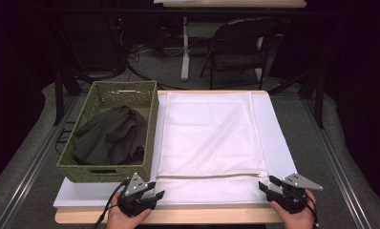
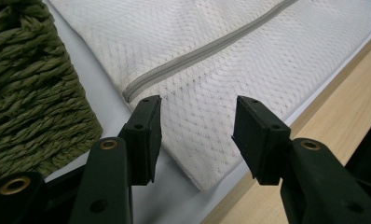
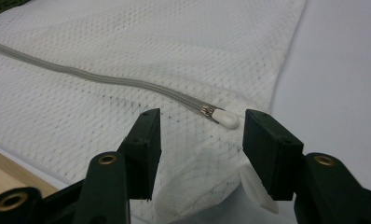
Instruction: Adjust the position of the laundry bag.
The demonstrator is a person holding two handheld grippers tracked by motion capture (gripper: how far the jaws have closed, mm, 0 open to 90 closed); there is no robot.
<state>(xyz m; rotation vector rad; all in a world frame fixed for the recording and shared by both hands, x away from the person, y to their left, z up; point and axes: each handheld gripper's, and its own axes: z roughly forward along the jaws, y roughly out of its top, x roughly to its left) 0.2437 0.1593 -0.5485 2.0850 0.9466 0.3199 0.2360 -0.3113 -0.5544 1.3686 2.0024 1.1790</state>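
- The left gripper has its jaws spread, nothing between the pads; in the left gripper view they hang over the near left corner of the mesh laundry bag, by the closed end of the zipper, without touching it.
- The right gripper also has its jaws spread wide and empty; in the right gripper view they stand either side of the white zipper pull, just short of it.
- The bag is white, a fine honeycomb mesh, flat and rectangular, its long axis running away from the person up the counter.
- The grey ribbed zipper crosses the bag's near end from side to side, the pull at the right end.
- A small flap of mesh near the pull seems lifted, though the view is too close to be sure.
- The bag lies on a white sheet over the pale wood counter.
- Beside it on the left stands a green woven basket with dark cloth bundled inside.
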